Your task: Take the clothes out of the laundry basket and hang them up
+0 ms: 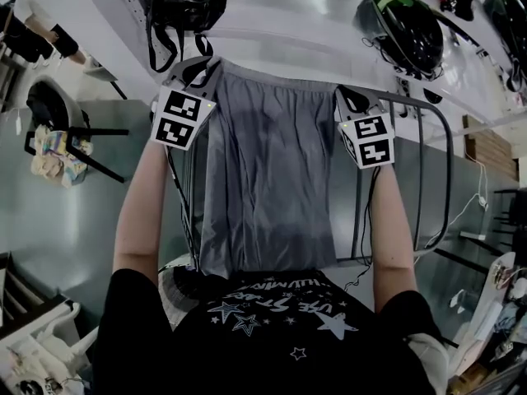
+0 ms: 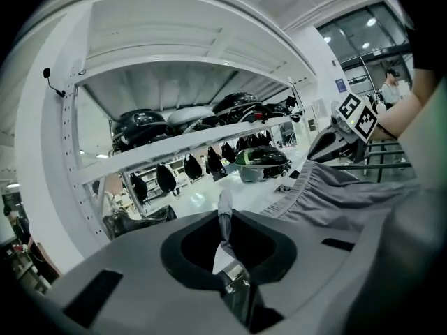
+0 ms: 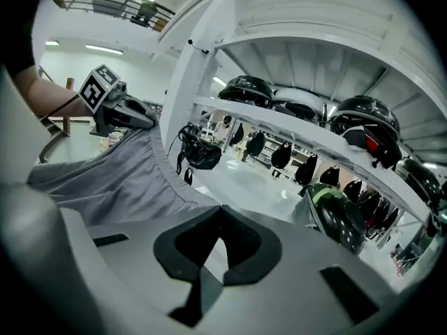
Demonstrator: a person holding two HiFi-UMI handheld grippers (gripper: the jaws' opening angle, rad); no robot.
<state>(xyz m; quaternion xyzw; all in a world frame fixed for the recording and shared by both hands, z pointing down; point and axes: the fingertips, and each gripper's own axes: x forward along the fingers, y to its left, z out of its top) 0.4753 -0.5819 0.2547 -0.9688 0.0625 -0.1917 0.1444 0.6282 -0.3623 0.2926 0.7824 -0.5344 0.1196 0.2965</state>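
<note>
**Inspector A:** State of the two grippers?

**Inspector B:** The left gripper [image 1: 200,74] is clamped on one top corner of the grey garment [image 1: 268,163]. A tab of the waistband [image 2: 223,218] pokes up between its closed jaws. The right gripper [image 1: 350,101] is closed on the opposite corner. The garment hangs spread between them over the metal drying rack [image 1: 428,171]. I cannot tell whether it touches a rail.

**Inspector A:** Hazards from here?

**Inspector B:** Three, in my judgement. The left hold is a narrow pinch of fabric, so a sideways tug could pull it free and drop that side. If the jaws open before a rail bears the cloth, it could slide to the floor. The helmet [image 1: 403,23] and the black bag [image 1: 185,6] also sit just beyond the rack, and an overreach could snag them.

**Inspector A:** Recommendation?

**Inspector B:** Lower both corners level, and release only once the garment is draped.
</note>
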